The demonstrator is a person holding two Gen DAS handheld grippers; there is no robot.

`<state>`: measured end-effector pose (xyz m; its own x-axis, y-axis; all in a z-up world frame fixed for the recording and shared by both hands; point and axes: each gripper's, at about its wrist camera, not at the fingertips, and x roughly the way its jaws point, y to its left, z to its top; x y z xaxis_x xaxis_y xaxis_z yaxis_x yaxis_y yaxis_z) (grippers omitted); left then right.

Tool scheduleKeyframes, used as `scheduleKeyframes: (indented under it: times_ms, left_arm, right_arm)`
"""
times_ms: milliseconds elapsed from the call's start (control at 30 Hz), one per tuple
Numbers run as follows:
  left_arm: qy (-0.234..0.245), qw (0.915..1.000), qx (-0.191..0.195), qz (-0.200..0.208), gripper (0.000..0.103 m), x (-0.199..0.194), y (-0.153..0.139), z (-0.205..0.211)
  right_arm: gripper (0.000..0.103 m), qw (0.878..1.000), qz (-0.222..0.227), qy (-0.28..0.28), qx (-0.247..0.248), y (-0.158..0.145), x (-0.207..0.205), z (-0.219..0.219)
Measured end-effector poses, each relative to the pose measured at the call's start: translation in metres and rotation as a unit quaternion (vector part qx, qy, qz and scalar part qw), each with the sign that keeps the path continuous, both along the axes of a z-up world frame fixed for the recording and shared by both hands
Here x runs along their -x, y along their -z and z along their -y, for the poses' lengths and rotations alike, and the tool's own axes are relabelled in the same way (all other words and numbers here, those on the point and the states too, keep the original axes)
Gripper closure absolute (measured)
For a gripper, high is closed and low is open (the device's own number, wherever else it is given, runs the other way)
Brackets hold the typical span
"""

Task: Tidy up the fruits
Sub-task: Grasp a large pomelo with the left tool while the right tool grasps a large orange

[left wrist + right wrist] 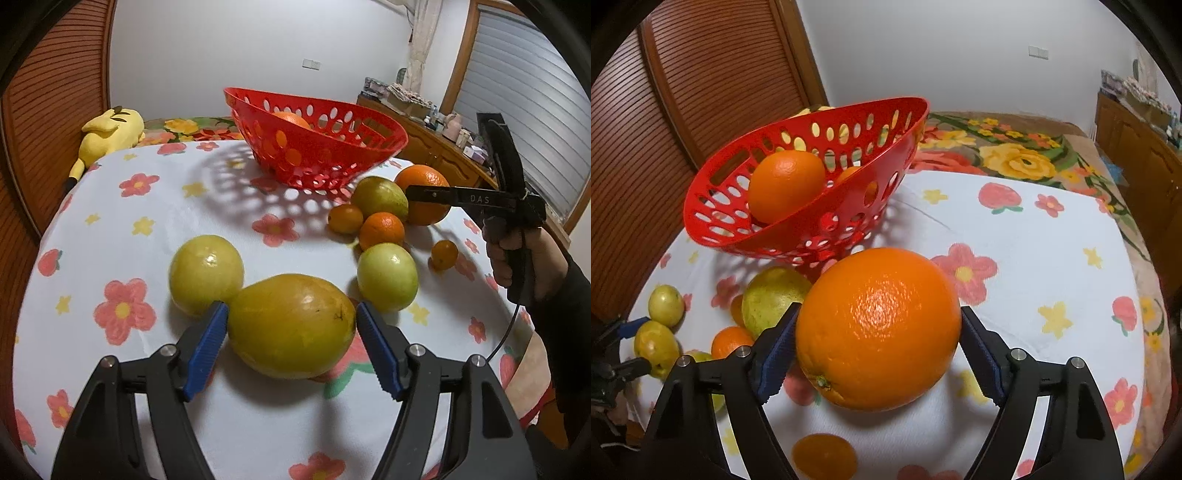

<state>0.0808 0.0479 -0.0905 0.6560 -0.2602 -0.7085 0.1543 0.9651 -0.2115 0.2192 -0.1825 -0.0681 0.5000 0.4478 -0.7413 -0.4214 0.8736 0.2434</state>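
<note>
A: Progress check. We've got a red basket (746,229), upper left of the right wrist view, with one orange (785,184) in it and a bit of a second fruit behind. That's all that's in.

B: Rest is out on the bed (184,177). We count two round green fruits, a pear-shaped one, a mango (291,325), small oranges, plus the big orange (879,328).

A: Tools?

B: Left tool (291,343) straddles the mango at bottom centre; left pad touches, right pad looks just off, so we call it open, not gripping yet. Right tool (879,354) is around the big orange at lower centre; left pad touches, the right shows a sliver of gap. We'd say closing in, not clamped.

A: So early: most fruit left, two pickups under way.
</note>
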Motion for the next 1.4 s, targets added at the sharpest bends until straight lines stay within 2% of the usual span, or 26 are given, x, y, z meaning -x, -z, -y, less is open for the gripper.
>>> scheduleKeyframes:
  times_ms: [467, 633, 733, 1400]
  left_arm:
    - [-0.001, 1.0000, 0.008, -0.004, 0.030, -0.008, 0.010, 0.004]
    - [0.008, 0.9999, -0.008, 0.003, 0.033, -0.008, 0.009, 0.009]
    - [0.008, 1.0000, 0.004, -0.001, 0.033, -0.010, 0.008, 0.007]
    - [0.018, 0.9981, 0.009, 0.059, 0.033, -0.026, -0.042, 0.020]
  right_arm:
    - [0.020, 1.000, 0.021, 0.009, 0.007, -0.004, 0.027, 0.018]
    - [0.020, 1.000, 0.021, 0.011, 0.017, 0.002, 0.030, 0.019]
    - [0.019, 1.000, 0.022, 0.011, 0.015, 0.002, 0.030, 0.020]
    - [0.019, 1.000, 0.018, -0.002, 0.016, 0.006, 0.024, 0.014]
